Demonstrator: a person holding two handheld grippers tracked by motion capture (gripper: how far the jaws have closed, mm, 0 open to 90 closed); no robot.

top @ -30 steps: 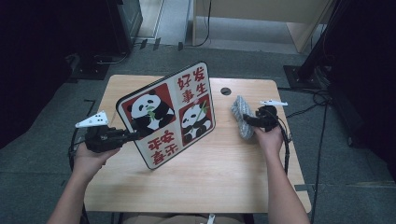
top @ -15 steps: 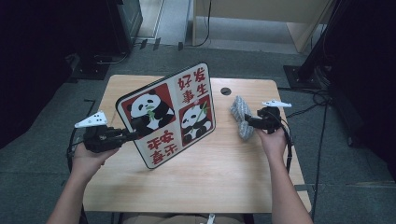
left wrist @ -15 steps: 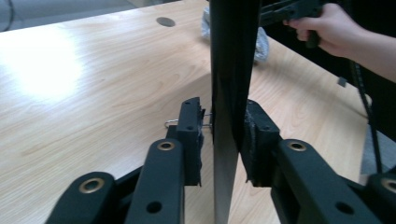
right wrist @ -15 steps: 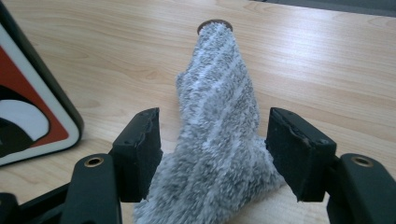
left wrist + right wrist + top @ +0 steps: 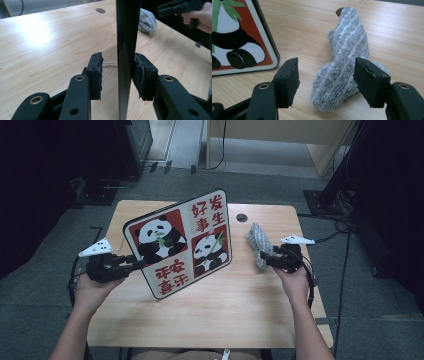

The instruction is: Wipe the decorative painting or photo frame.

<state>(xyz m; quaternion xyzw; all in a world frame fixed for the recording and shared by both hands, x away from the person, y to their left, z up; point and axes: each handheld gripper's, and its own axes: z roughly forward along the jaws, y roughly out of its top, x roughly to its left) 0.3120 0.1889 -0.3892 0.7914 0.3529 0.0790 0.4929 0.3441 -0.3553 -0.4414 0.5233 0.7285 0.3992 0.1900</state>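
A square panda sign board (image 5: 180, 242) stands on edge on the wooden table (image 5: 225, 320), picture side toward me. My left gripper (image 5: 137, 264) reaches its left edge. In the left gripper view the board (image 5: 127, 37) is a dark strip between the jaws of that gripper (image 5: 118, 58). The jaws have just been opening: one pad stands clear of the board, the other rests against it. A grey sock (image 5: 259, 242) lies at the right. My right gripper (image 5: 265, 257) is open just short of it. The sock (image 5: 348, 50) lies beyond that gripper (image 5: 325, 65), whose jaws have narrowed slightly.
A round cable hole (image 5: 242, 217) sits near the table's far edge. A thin metal wire (image 5: 110, 64) shows behind the board. The table's near half is bare wood. Dark equipment and cables surround the table on the floor.
The left jaws have opened off the board, which stays standing. The right gripper has drawn back a little from the sock.
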